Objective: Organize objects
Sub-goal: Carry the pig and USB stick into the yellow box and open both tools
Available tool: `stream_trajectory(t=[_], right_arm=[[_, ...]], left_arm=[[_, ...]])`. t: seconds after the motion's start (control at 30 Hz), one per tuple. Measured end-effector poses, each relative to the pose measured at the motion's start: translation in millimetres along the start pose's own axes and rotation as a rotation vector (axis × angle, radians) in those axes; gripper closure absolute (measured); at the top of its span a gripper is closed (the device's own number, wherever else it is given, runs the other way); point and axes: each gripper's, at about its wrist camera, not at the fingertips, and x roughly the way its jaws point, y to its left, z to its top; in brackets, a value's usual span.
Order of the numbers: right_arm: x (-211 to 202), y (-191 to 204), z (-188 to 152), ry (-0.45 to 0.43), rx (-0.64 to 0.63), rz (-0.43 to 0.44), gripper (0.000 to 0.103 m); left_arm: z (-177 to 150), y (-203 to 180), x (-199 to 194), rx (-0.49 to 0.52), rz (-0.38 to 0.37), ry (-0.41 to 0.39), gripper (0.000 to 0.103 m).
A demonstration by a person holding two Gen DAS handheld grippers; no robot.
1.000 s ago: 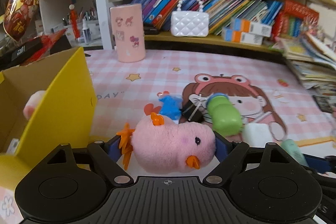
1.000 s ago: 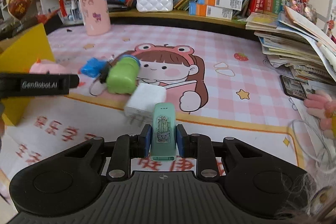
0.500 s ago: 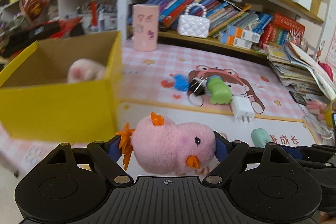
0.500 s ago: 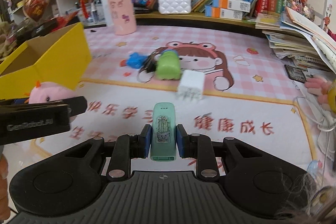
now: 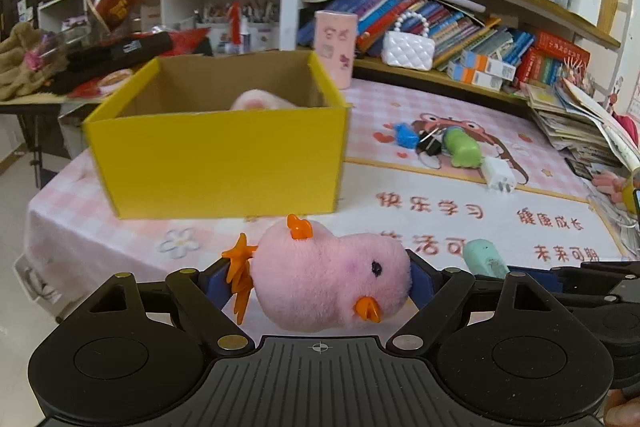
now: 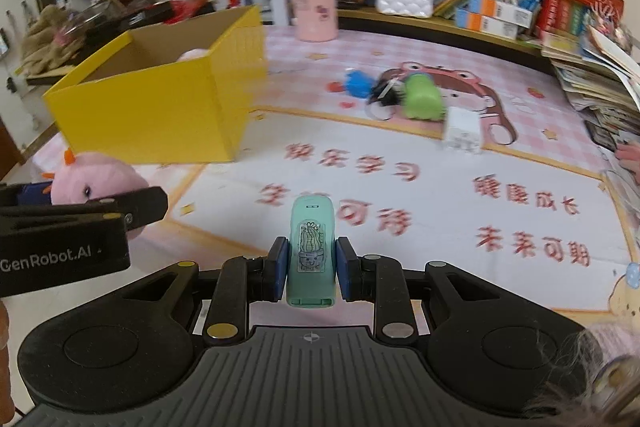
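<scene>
My left claw (image 5: 320,279) clamps the pink chick (image 5: 332,283). My right claw (image 6: 310,269) clamps the mint case (image 6: 310,259), near 1 yellow box (image 5: 216,163).

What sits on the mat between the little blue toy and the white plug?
A black binder clip and a green toy lie between the blue toy and white plug, shown in both wrist views.

A fluffy pink plush chick (image 5: 332,279) with orange plastic beak, comb and tail lies on its side off the table's near edge, clamped at head and tail. A small mint-green plastic case with a cactus sticker (image 6: 311,255) stands upright, squeezed at both sides. The open yellow cardboard box (image 5: 216,163) sits at the table's left near corner with a pink plush toy (image 5: 260,101) inside.
</scene>
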Motion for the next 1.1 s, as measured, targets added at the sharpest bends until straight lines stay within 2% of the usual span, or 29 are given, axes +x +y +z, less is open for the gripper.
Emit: stream_trajectory(t=[0.43,0.73,0.93,1.1], right_arm=[[-16.6,83.7,-17.3,-0.022,-0.049,0.032,0.08],[-15.4,126.5,-21.7,-0.04,-0.051,0.061,0.08],[-16.4,144.4,-6.9,-0.084,-0.06,0.069,0.08],[-17.4,142.6,28.1,-0.16,-0.045,0.049,0.08]], left_arm=[[-23.1,70.9,-38.5,-0.028,0.034,-0.019,0.018],[-28.2,108.8,-54.8,-0.02,0.06,-0.049,0.018],[-11.2,124.2,-58.7,-0.017,0.065,-0.112,0.018],[19.0,130.5,-47.6,-0.042,0.051,-0.181,0.018]])
